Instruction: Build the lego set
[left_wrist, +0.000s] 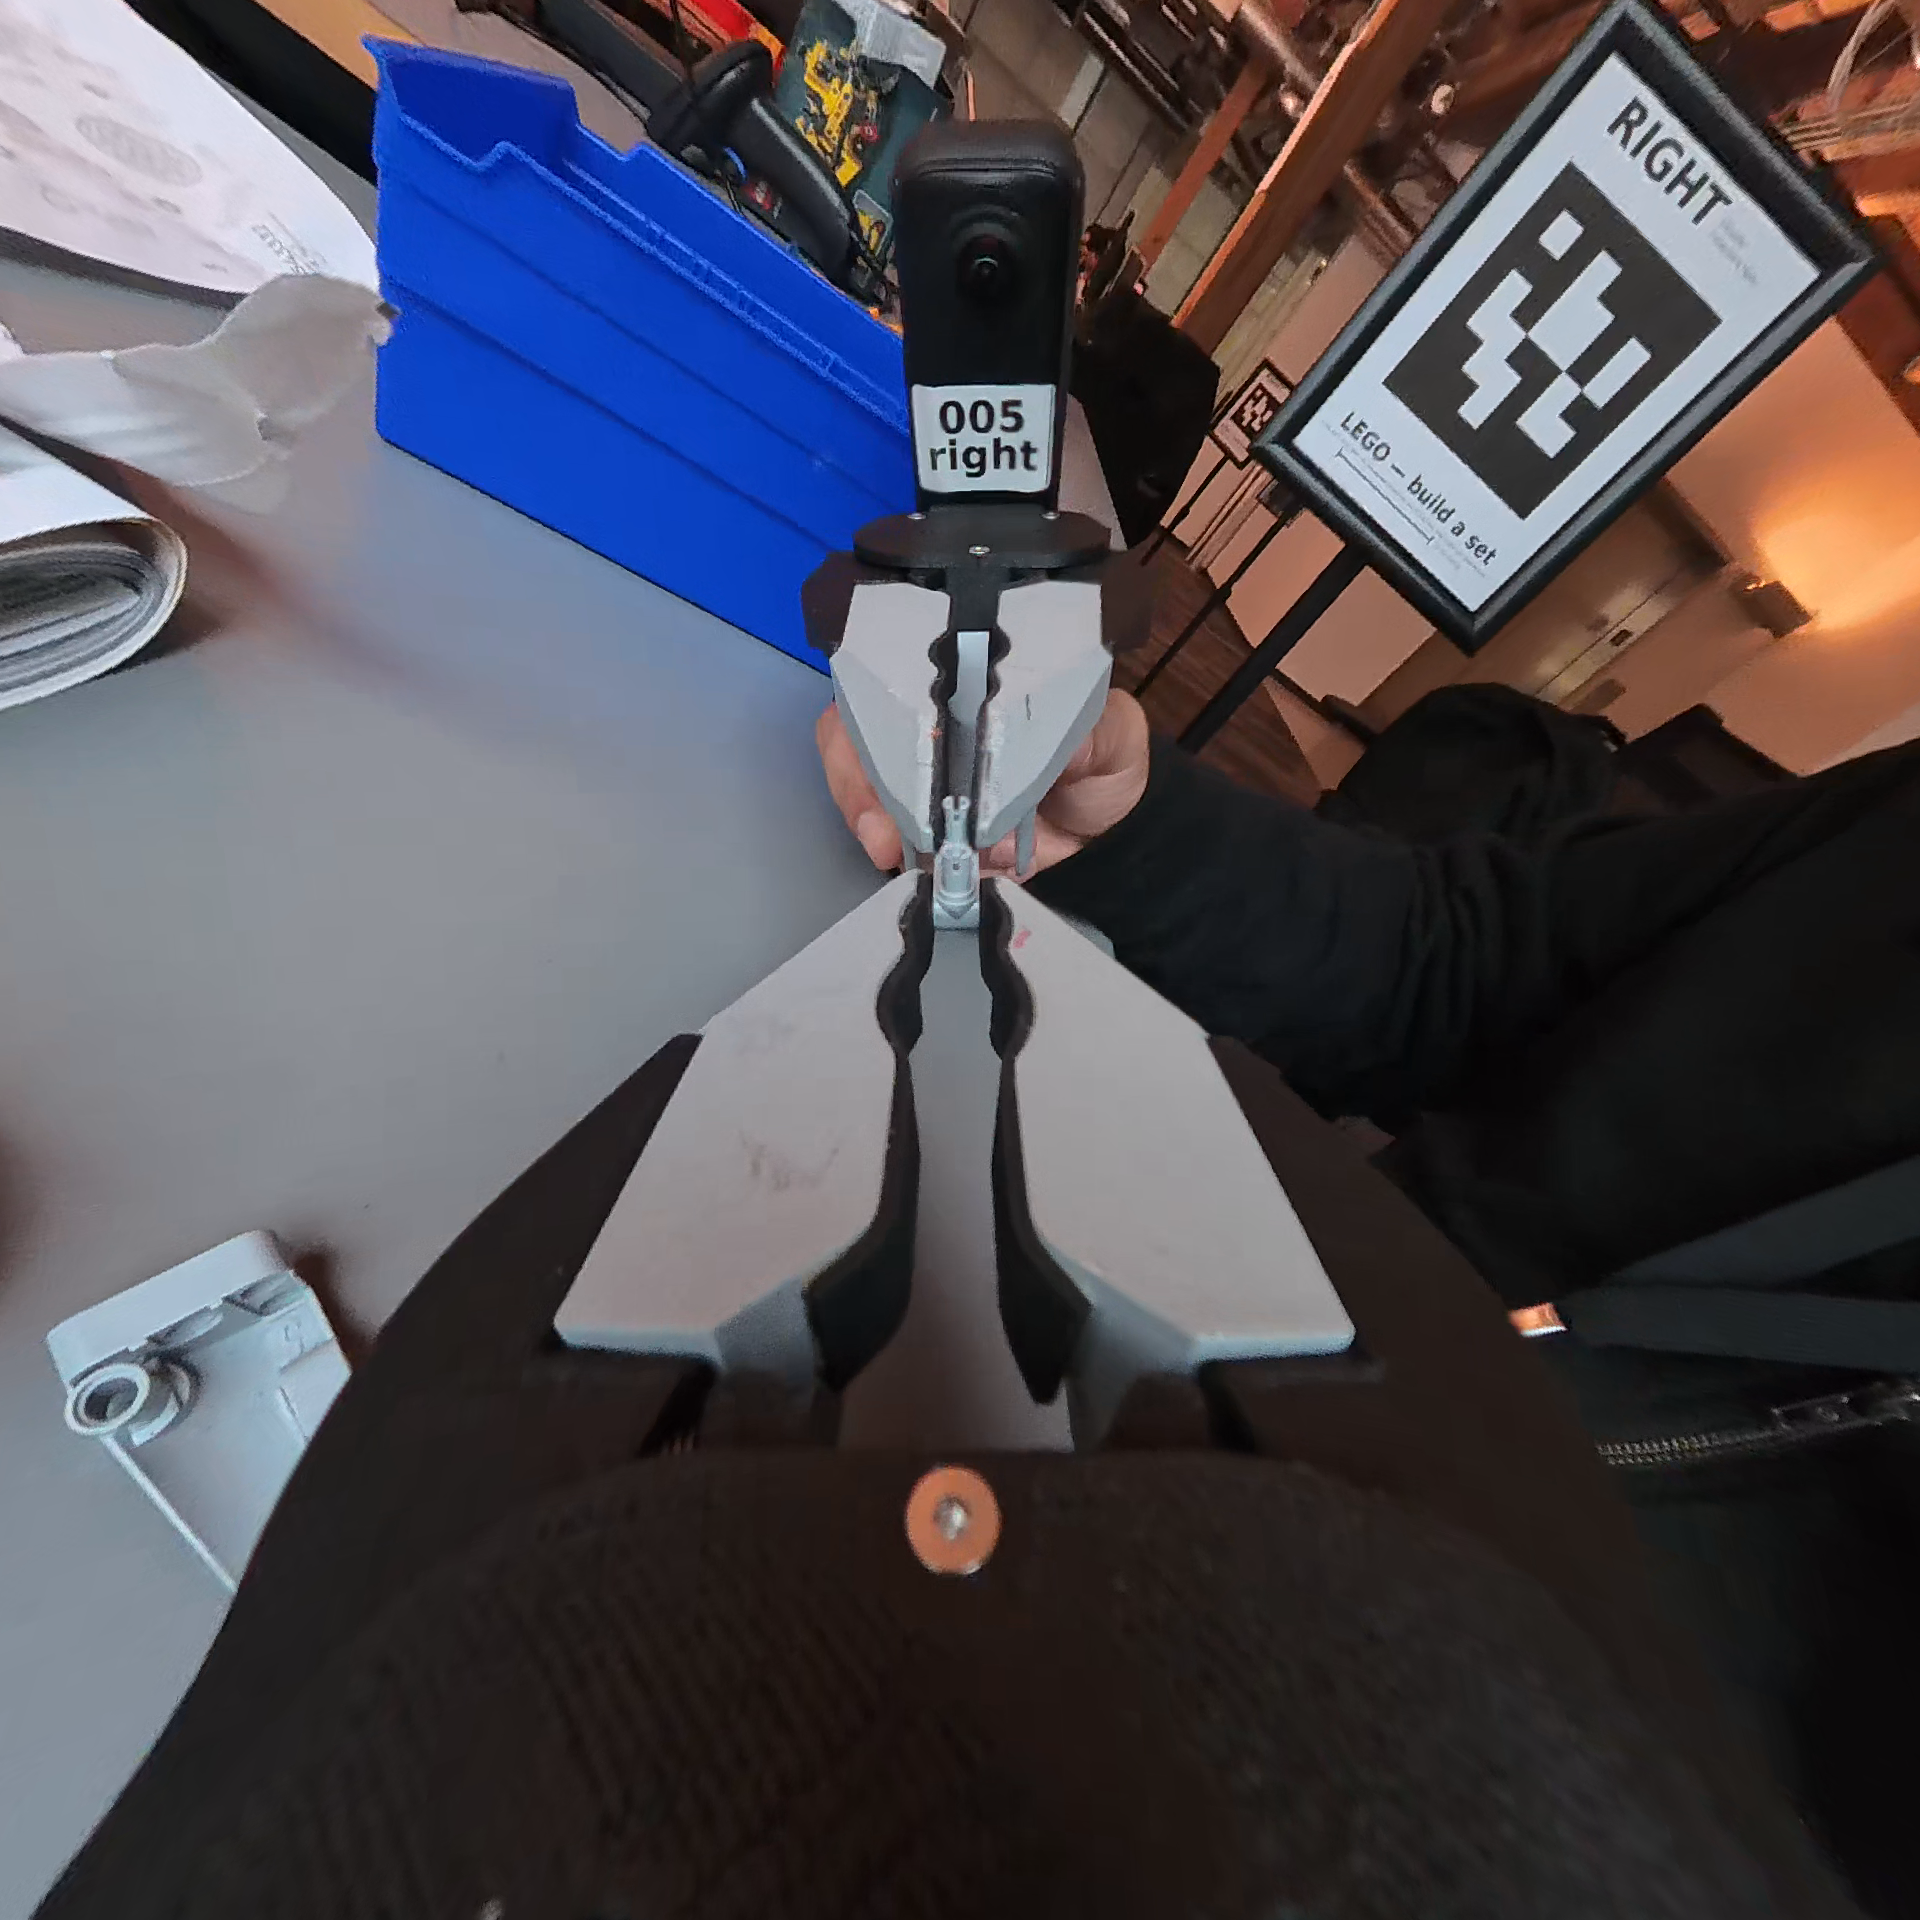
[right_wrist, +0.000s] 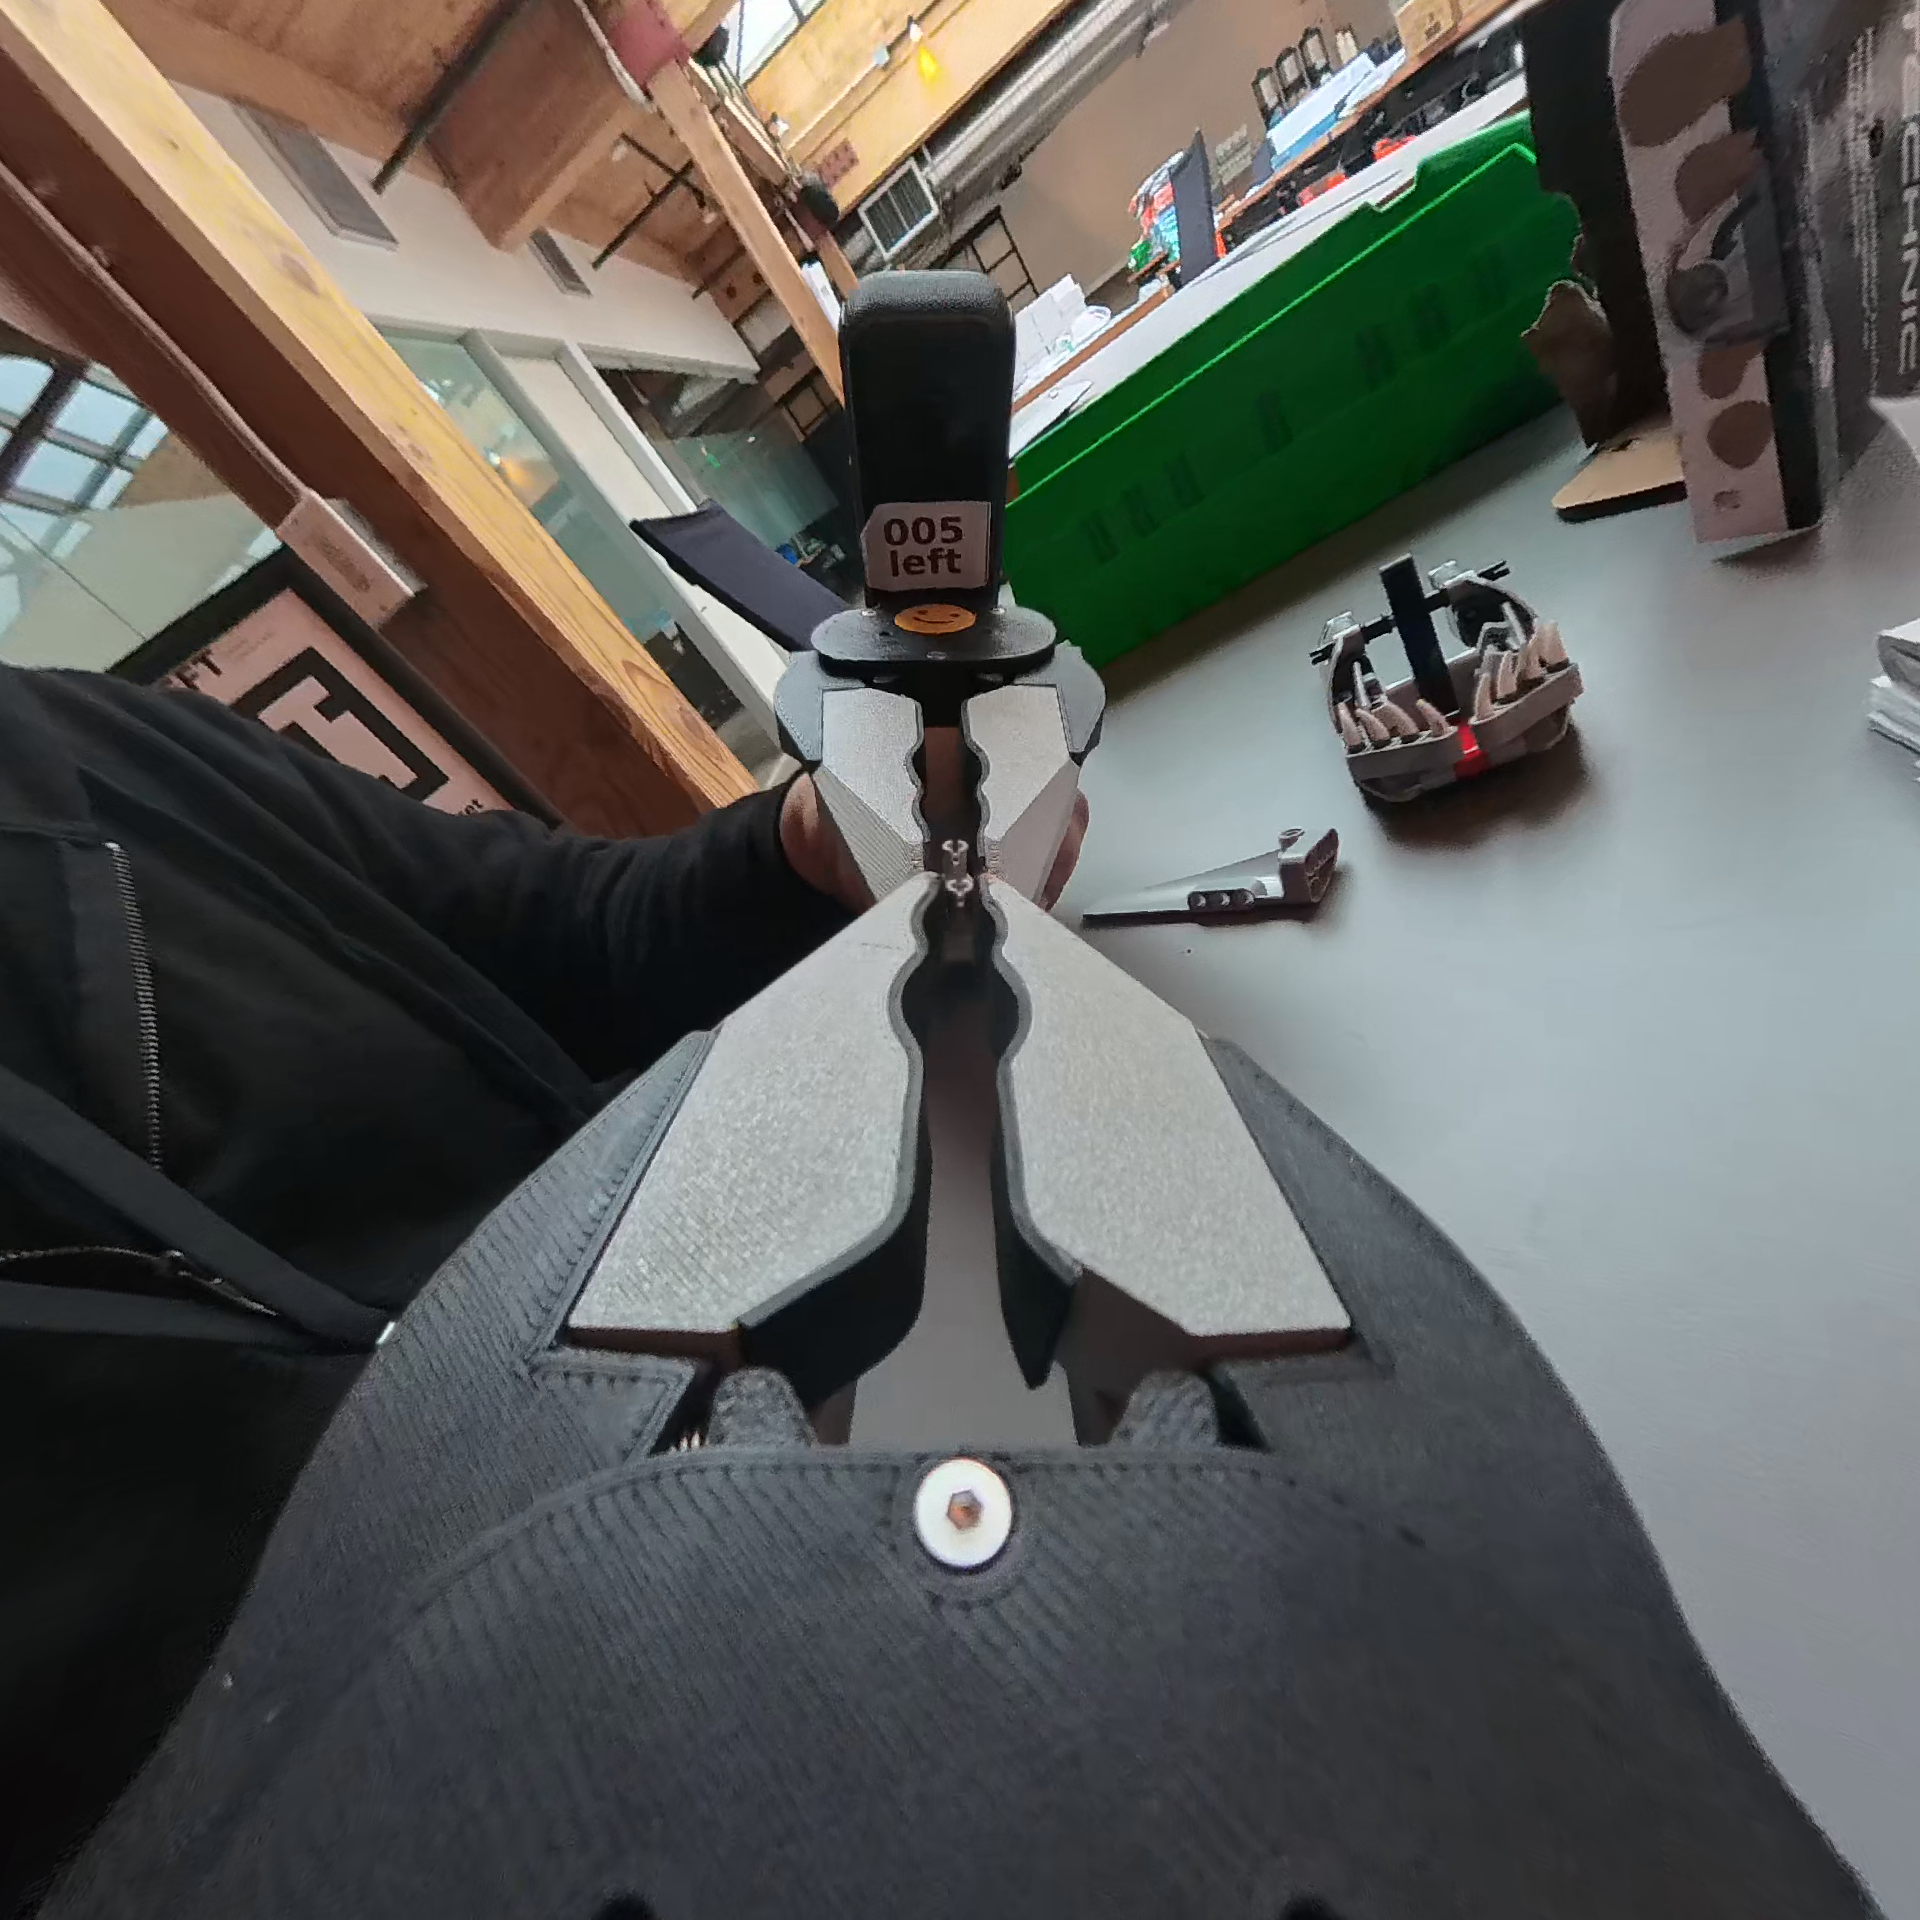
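My left gripper (left_wrist: 954, 902) is shut on a small light grey Lego connector (left_wrist: 952, 881). My right gripper (left_wrist: 958, 840) faces it tip to tip and is shut on a small grey pin (left_wrist: 956, 812). The two pieces meet end to end above the grey table (left_wrist: 468, 831). In the right wrist view, my right gripper (right_wrist: 956, 906) holds its pin (right_wrist: 957, 886) against the piece (right_wrist: 953, 854) in my left gripper (right_wrist: 954, 844). A partly built grey model (right_wrist: 1449, 696) with a black beam stands on the table to the right.
A grey wing-shaped panel (right_wrist: 1216, 888) lies near the model. A grey Lego panel (left_wrist: 197, 1382) lies at the lower left. A blue bin (left_wrist: 623, 343), an instruction booklet (left_wrist: 83, 582), a green bin (right_wrist: 1299, 416), a set box (right_wrist: 1766, 260) and a framed sign (left_wrist: 1558, 312) surround the work area. Only a small space, under 4 cm, lies between the two pairs of fingers.
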